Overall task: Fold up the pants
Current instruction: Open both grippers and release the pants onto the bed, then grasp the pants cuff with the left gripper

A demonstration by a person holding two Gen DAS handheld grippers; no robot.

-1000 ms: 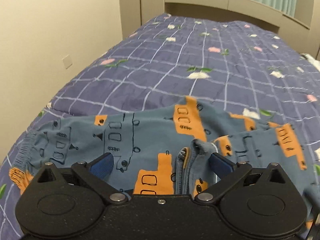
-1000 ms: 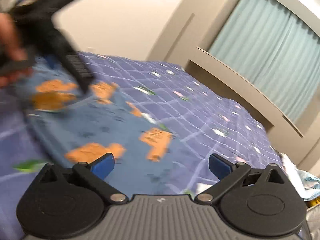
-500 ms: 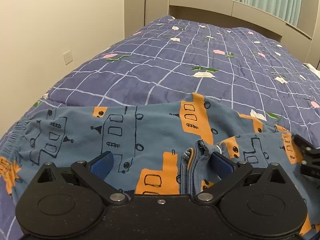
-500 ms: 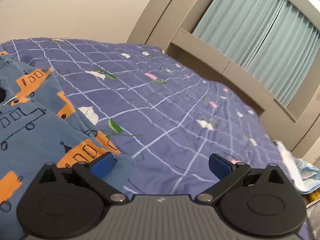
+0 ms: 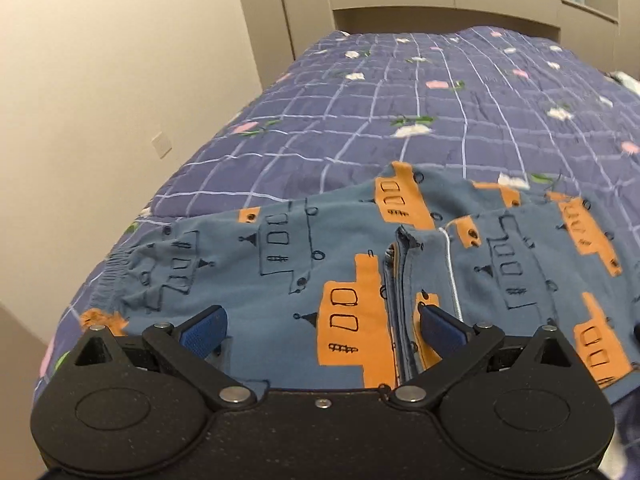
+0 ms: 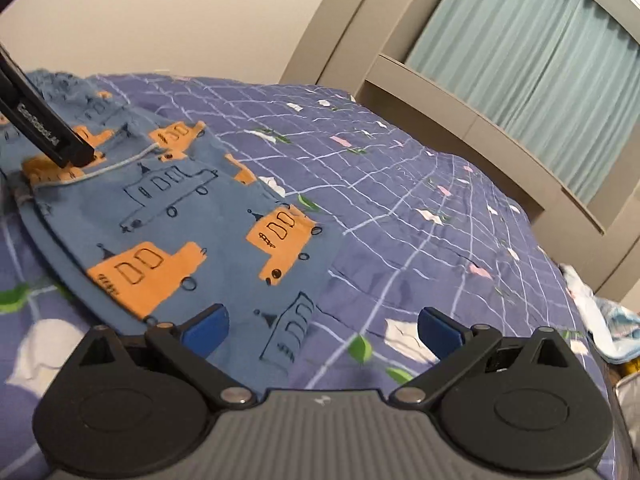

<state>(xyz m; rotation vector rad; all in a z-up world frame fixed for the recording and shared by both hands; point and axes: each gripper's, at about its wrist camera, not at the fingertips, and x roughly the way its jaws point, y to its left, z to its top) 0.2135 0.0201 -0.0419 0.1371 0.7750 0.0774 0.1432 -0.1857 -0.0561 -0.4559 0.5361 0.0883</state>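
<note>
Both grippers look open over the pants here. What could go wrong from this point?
1. The left hand-held gripper is open over the pants where layers bunch at the seam; closing may catch only some layers.
2. The loose white drawstring could snag.
3. The right hand-held gripper may pinch the bedspread too.

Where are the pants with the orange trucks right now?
The pants lie on the purple checked bedspread at its near end, under the open left gripper.

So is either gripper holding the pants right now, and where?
Neither. The left gripper and right gripper are both open above the pants, gripping nothing.
</note>
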